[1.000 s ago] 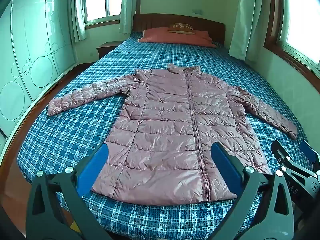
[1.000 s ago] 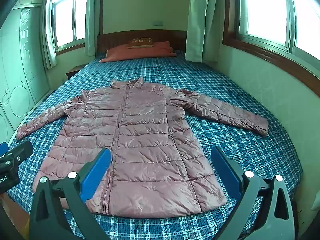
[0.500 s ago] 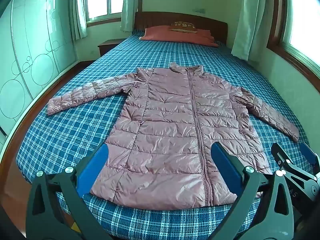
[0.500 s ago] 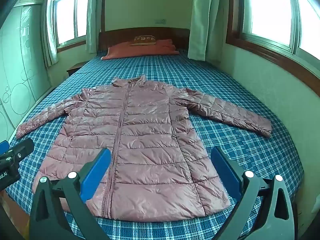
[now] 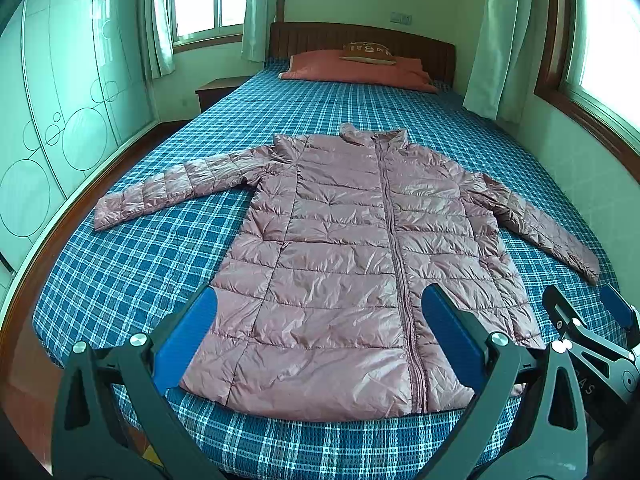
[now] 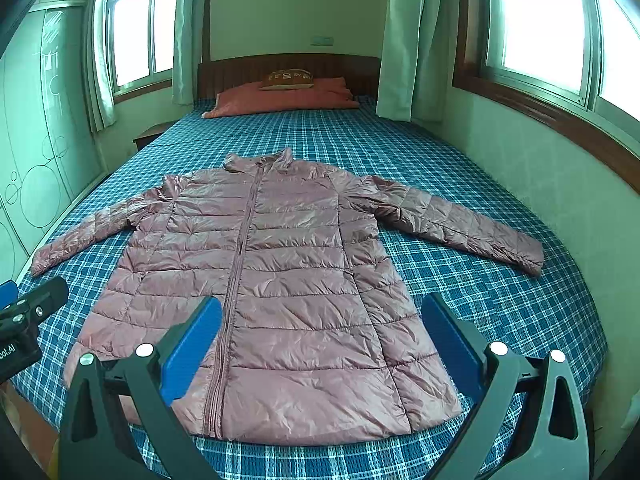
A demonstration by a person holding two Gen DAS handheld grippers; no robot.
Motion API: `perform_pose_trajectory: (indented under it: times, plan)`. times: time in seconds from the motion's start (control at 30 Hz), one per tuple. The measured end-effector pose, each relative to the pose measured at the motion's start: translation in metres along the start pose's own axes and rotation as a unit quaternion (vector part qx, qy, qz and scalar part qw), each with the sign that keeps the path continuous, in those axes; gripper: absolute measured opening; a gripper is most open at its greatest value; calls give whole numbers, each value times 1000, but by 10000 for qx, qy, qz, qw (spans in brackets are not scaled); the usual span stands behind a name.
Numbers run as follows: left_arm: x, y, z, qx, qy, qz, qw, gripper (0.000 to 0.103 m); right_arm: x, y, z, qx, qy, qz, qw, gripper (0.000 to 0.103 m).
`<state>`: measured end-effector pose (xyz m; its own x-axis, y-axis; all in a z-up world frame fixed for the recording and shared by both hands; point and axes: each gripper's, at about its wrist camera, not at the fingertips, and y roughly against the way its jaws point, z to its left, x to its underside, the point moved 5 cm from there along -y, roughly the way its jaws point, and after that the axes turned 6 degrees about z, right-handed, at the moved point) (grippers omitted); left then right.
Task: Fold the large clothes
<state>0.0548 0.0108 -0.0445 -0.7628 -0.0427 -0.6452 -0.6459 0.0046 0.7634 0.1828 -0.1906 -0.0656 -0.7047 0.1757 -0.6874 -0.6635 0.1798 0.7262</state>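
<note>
A: Start at the left gripper [image 5: 320, 336]. How does it stand?

B: Spread wide, blue pads [image 5: 186, 342] far apart, nothing between them. It hangs above the near edge of the bed [image 5: 120, 264], at the bottom of the left wrist frame.

A: And the right gripper [image 6: 320, 340]?

B: The same: spread wide and empty, at the bottom of its own frame. It also shows at the lower right of the left wrist view, where a few white letters on its black body are cut off; I read only "AS".

A: Any other writing?

B: At the lower left edge of the right wrist frame, the left tool's body carries white text ending in "ot.AI". The small cushion [image 6: 286, 79] on the orange pillow [image 6: 280, 100] has a printed pattern, too blurred to read.

A: Where is the garment?

B: The pink quilted jacket [image 5: 344, 264] lies flat and zipped in the middle of the blue plaid bed, collar toward the wooden headboard [image 6: 288, 66], both sleeves spread outward, hem just beyond the gripper tips.

A: Around it?

B: Curtained windows [image 6: 536, 20] upper right, a wardrobe [image 5: 60, 120] with circle patterns left.
</note>
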Motion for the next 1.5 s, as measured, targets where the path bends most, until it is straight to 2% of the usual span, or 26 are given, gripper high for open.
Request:
perform_pose_trajectory:
  times: [1.5]
  plan:
    - [4, -1, 6, -40, 39, -4, 10000, 101, -3, 2, 1, 15, 38, -23, 10000, 99]
